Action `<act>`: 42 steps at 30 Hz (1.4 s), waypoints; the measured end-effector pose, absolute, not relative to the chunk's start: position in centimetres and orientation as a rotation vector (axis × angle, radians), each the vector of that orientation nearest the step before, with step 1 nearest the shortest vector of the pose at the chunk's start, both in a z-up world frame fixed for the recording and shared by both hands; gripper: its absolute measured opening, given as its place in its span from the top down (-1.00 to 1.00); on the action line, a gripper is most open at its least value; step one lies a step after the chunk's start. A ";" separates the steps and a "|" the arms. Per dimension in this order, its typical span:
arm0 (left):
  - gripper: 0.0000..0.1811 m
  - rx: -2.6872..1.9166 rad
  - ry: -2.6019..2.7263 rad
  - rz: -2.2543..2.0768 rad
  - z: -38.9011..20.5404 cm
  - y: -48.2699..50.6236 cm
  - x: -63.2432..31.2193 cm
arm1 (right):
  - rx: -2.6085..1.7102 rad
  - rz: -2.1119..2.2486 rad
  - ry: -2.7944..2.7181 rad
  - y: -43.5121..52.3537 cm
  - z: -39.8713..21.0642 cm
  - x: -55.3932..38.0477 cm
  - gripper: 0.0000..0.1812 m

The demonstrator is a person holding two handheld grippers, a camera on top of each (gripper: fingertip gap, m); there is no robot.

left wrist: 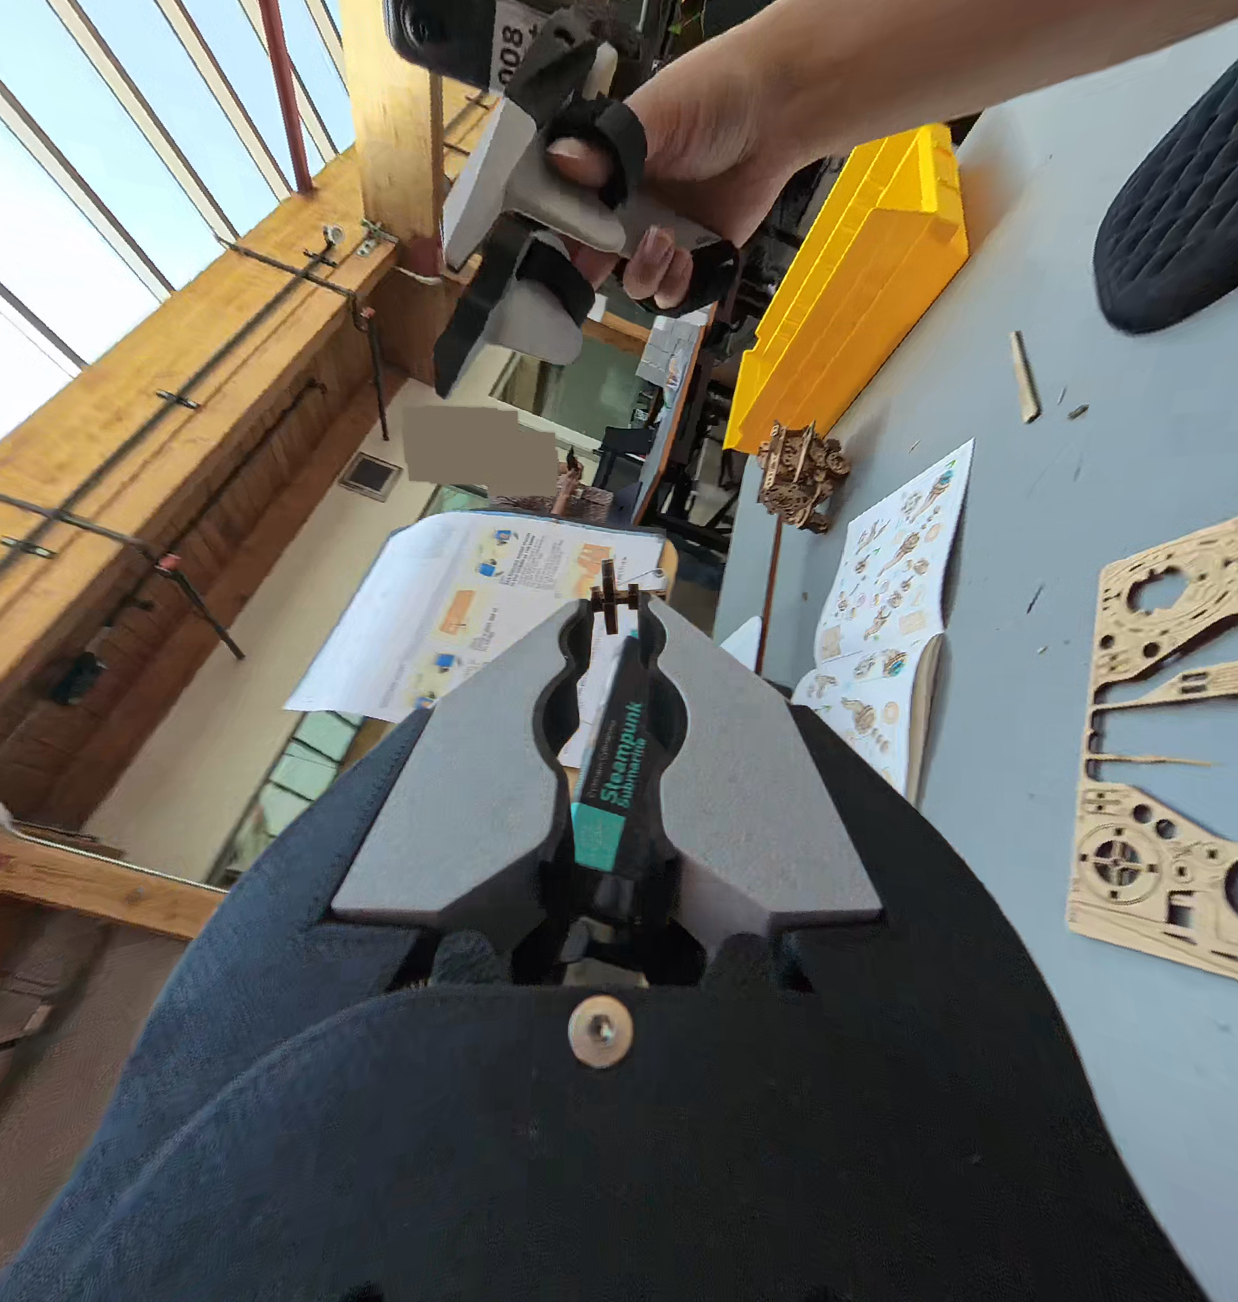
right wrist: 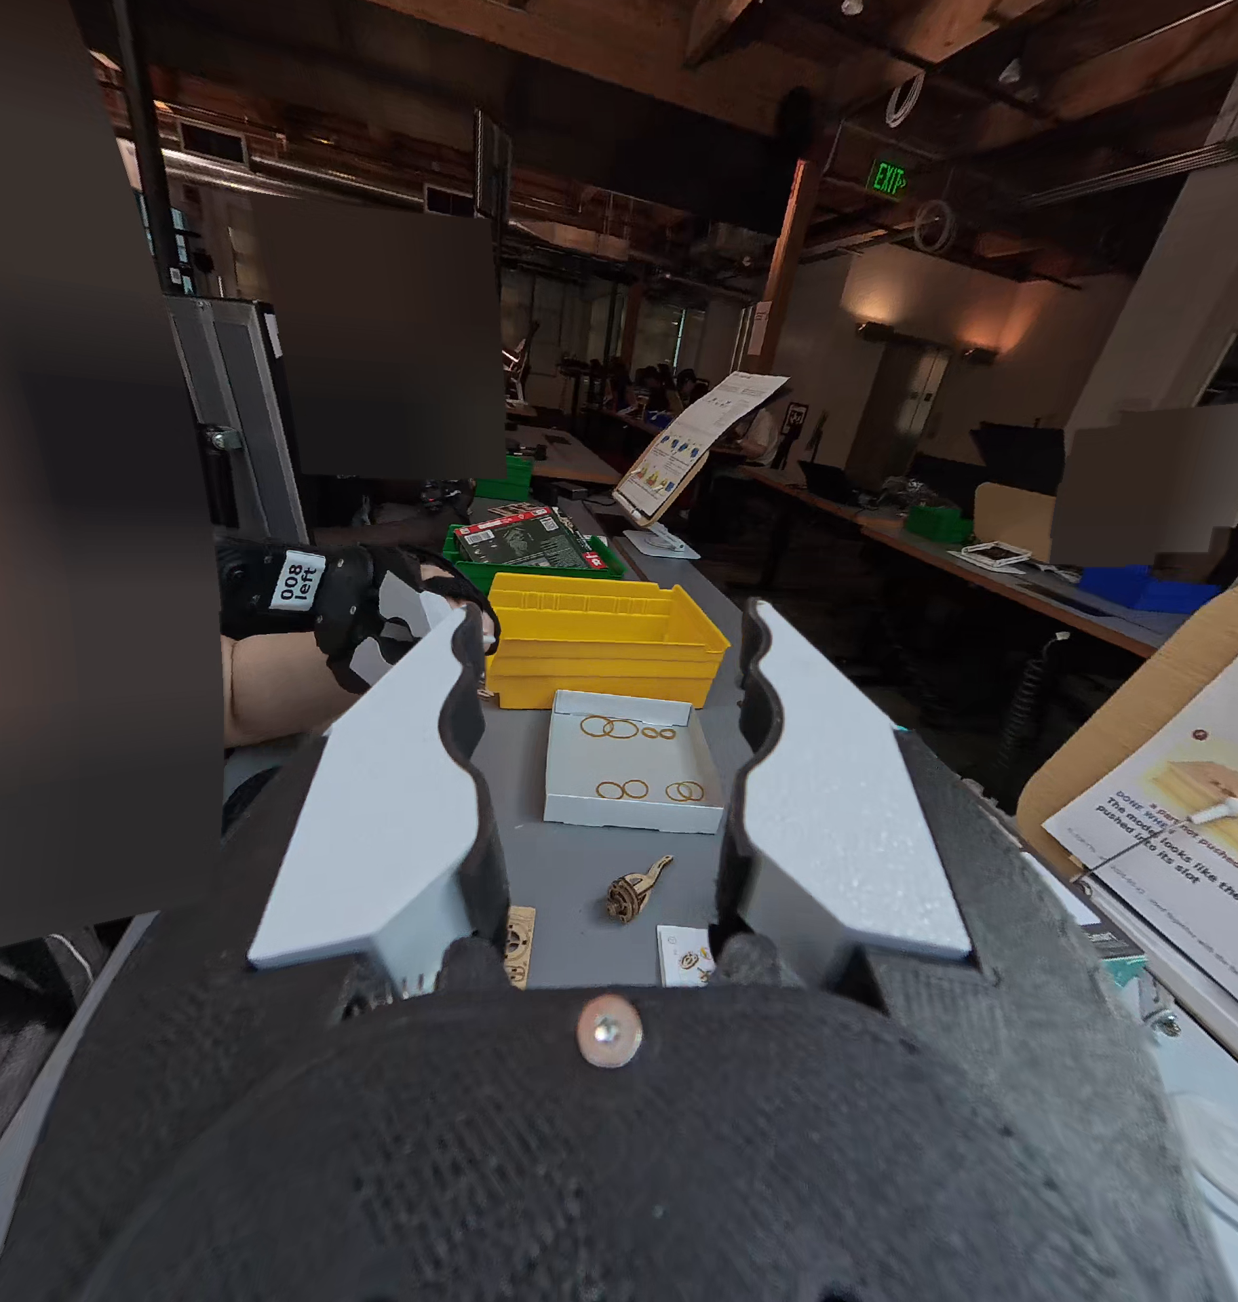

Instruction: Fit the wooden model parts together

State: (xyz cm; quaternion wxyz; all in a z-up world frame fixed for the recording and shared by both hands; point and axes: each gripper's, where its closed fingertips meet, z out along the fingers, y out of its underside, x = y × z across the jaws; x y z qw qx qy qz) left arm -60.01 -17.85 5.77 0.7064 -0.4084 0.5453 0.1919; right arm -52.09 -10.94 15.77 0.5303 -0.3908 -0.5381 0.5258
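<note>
In the left wrist view my left gripper (left wrist: 612, 607) is shut on a small cross-shaped wooden part (left wrist: 609, 595), pinched at its fingertips and held up in the air. My right gripper (left wrist: 506, 366) hangs above it in a hand, apart from the part. In the right wrist view my right gripper (right wrist: 612, 634) is open and empty above the grey table (right wrist: 573, 881). A small wooden sub-assembly (right wrist: 633, 889) lies on the table below it. A laser-cut wooden sheet (left wrist: 1180, 740) lies at the right. An assembled wooden model (left wrist: 799, 475) stands farther back.
A yellow bin (right wrist: 602, 641) and a white tray with rubber bands (right wrist: 630, 817) sit ahead. A green bin (right wrist: 461, 556) holds a box. An open booklet (left wrist: 884, 613), two clipboards with sheets (right wrist: 679, 451) (right wrist: 1165, 775), a black pad (left wrist: 1187, 190) and a wooden stick (left wrist: 1024, 377) lie around.
</note>
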 end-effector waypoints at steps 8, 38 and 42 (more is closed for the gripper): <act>0.88 -1.358 1.019 -0.509 3.5 -17.1 -58.2 | -0.885 0.905 -1.452 -9.3 12.6 -51.8 0.27; 0.88 -1.417 1.377 -0.491 -10.9 -16.7 -54.3 | -1.014 0.869 -1.847 -16.2 -11.2 -55.0 0.79; 0.88 -1.407 1.417 -0.440 -11.5 -16.9 -54.1 | -0.998 0.861 -1.854 -16.7 -11.3 -55.2 0.79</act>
